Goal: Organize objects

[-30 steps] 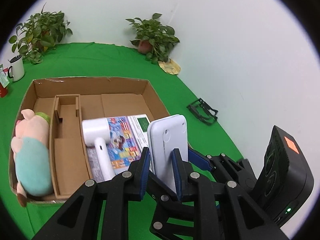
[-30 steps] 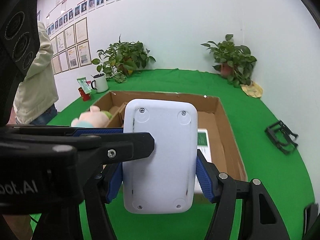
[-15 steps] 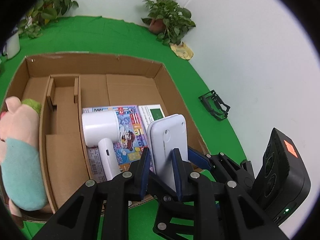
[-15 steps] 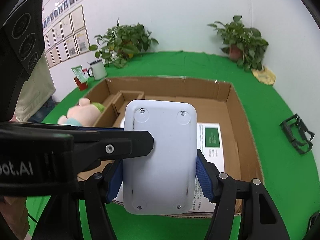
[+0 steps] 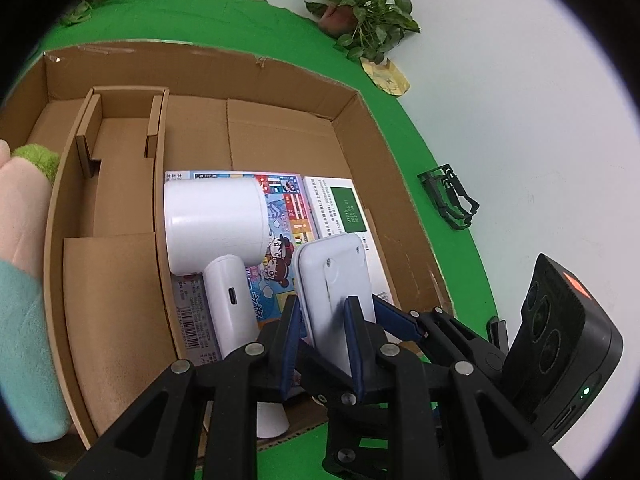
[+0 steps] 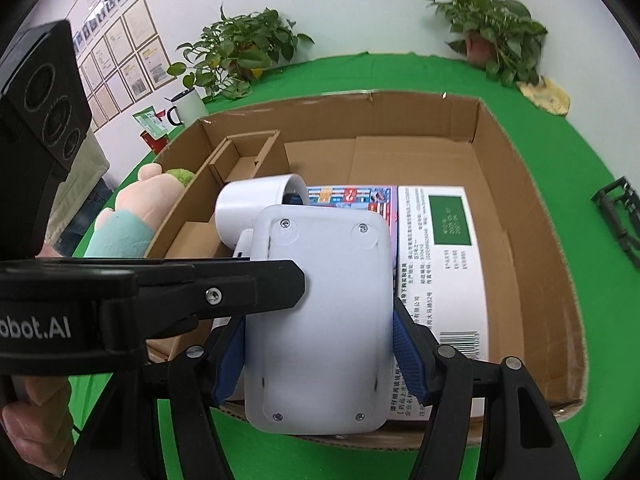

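Both tongs pinch one white device [image 6: 320, 316] over the near edge of the one cardboard box [image 6: 532, 208]: the left tongs [image 5: 322, 344] across its thin sides, the right tongs [image 6: 320, 356] across its width. Inside lie one hair dryer [image 5: 216, 224], two flat boxes [image 6: 444, 240] and one plush toy [image 6: 124, 220]; two potted plants [image 6: 492, 40] stand on the green counter [image 6: 400, 72].

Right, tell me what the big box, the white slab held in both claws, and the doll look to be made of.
Big box: brown corrugated cardboard, matte; creased flaps and raw cut edges show.
White slab: probably hard plastic, smooth with a slight sheen; screws and round foot pads sit at its corners.
Doll: soft plush fabric, fuzzy surface in pink, teal and green.
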The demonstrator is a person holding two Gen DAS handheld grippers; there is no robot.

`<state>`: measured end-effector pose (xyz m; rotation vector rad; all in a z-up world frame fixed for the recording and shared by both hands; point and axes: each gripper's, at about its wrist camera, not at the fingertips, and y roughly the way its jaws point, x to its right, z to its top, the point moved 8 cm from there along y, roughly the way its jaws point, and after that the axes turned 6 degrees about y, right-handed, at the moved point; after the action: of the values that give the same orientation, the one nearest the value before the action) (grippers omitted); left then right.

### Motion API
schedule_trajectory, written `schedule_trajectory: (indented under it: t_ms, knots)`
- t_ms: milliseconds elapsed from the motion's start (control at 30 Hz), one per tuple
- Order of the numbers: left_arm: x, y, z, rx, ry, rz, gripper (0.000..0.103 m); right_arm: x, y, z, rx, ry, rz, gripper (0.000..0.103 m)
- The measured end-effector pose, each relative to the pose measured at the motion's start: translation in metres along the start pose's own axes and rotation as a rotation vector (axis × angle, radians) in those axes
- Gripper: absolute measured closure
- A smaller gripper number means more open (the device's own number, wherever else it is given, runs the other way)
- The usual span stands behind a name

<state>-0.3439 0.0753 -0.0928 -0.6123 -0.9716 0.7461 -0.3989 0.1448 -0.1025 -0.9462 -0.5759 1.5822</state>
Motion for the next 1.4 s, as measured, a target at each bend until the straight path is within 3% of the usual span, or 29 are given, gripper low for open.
schedule_trajectory:
  t_ms: [367,533,633,733,800,900,1033,1133,1200,1267,1333,1400]
  knots:
    - [-0.013,0.012,-0.001,-0.039,-0.032,0.026,0.081,-0.001,0.020,-0.004,-0.065,0.024,0.019,0.038]
    - [-0.013,-0.016,-0.005,0.024,-0.024,0.070,0.081,-0.002,0.009,-0.007,-0.057,0.025,0.078,0.029]
    - [-0.010,-0.049,-0.011,0.122,0.004,0.125,0.081,-0.001,0.004,-0.010,-0.042,0.022,0.095,0.028]
    - [-0.012,-0.076,-0.021,0.193,0.023,0.191,0.080,0.003,0.006,-0.013,-0.045,0.028,0.064,0.044]
    - [-0.019,-0.092,-0.029,0.244,0.047,0.280,0.079,0.003,0.005,-0.015,-0.040,0.033,0.069,0.044]
    - [-0.031,-0.099,-0.040,0.276,0.068,0.387,0.070,0.001,0.004,-0.017,-0.040,0.026,0.072,0.043]
    - [-0.050,-0.088,-0.054,0.282,0.113,0.531,0.069,-0.003,0.003,-0.021,-0.045,0.000,0.069,0.040]
    - [-0.054,-0.078,-0.056,0.295,0.122,0.549,0.069,-0.006,0.001,-0.023,-0.043,-0.034,0.061,0.040]
    - [-0.054,-0.075,-0.055,0.329,0.117,0.563,0.061,-0.006,0.000,-0.024,-0.044,-0.030,0.066,0.040]
    - [-0.053,-0.071,-0.053,0.379,0.126,0.604,0.040,-0.005,-0.001,-0.025,-0.044,-0.026,0.072,0.040]
    - [-0.052,-0.067,-0.053,0.418,0.143,0.634,0.032,-0.005,-0.004,-0.027,-0.034,-0.034,0.068,0.038]
    - [-0.050,-0.059,-0.055,0.435,0.169,0.658,0.025,-0.003,-0.010,-0.028,0.010,-0.063,0.024,0.023]
